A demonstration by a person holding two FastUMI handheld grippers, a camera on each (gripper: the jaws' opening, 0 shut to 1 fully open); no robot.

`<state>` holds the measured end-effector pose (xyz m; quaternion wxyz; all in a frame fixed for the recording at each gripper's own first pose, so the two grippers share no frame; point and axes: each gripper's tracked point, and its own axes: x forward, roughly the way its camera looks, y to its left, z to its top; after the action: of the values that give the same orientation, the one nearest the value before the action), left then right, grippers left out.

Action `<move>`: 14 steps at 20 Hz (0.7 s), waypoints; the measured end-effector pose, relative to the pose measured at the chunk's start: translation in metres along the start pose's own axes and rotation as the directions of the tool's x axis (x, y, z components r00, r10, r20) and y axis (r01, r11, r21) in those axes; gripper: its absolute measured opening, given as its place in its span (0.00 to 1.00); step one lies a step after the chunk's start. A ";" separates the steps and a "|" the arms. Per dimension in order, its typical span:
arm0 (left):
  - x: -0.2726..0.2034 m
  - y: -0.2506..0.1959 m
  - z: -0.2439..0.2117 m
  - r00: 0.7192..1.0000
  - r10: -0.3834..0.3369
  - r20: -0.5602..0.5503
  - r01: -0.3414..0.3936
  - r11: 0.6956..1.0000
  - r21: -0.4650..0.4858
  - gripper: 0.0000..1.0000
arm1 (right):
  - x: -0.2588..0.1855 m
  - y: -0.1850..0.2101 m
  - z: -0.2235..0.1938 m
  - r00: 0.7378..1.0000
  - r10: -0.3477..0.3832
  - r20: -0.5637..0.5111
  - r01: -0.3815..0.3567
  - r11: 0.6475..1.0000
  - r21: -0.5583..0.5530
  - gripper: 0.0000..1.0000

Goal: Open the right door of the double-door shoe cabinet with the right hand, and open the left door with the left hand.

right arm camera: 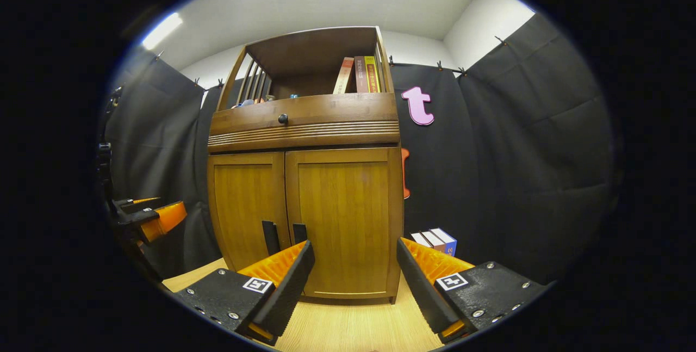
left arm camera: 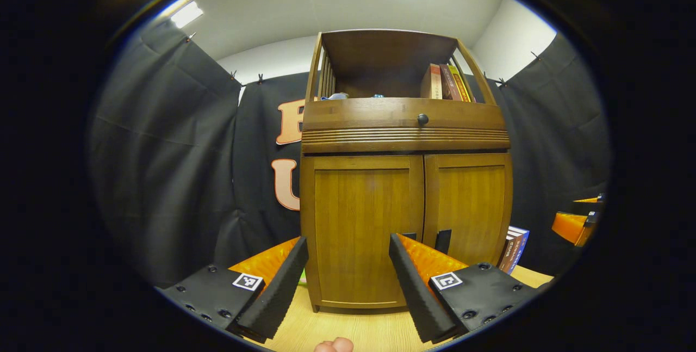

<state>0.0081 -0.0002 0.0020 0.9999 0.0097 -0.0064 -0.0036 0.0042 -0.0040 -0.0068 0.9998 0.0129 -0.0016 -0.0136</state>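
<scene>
While I hold both tools up in front of it, the wooden shoe cabinet stands upright on a pale wooden worktop, ahead of me in both the left gripper view and the right gripper view, with black cloth booth walls behind and to either side. Its top part is an open shelf holding a few upright books at the right end, and below that runs a drawer front with one dark round knob. Under the drawer sit the two doors, both closed and flush. The left door and the right door meet at the middle, where two dark vertical handles hang side by side low down near the seam.

My left gripper points at the lower half of the left door, jaws wide apart with nothing between them; the tips look close to the door, but I cannot tell whether they touch it. My right gripper faces the lower half of the right door, jaws likewise wide apart and holding nothing, the left tip just beside the handles. In the left gripper view my right gripper shows far off at the right edge; in the right gripper view my left gripper shows at the left edge.

A small stack of books leans on the worktop just beside the cabinet's right side. A fingertip peeks in at the bottom of the left gripper view.
</scene>
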 end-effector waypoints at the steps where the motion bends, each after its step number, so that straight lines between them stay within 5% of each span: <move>1: 0.001 0.000 -0.001 1.000 0.000 -0.001 0.000 1.000 0.000 0.96 | 0.000 0.000 0.000 1.000 0.001 0.001 -0.001 1.000 -0.003 0.94; 14: 0.002 0.002 -0.004 1.000 0.018 0.005 -0.018 0.999 0.029 0.94 | 0.006 0.005 -0.013 1.000 0.015 -0.026 -0.016 1.000 -0.003 0.94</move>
<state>0.0101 0.0022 -0.0023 0.9997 0.0240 -0.0091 0.0053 0.0108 0.0016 -0.0198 0.9999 0.0114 0.0115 -0.0057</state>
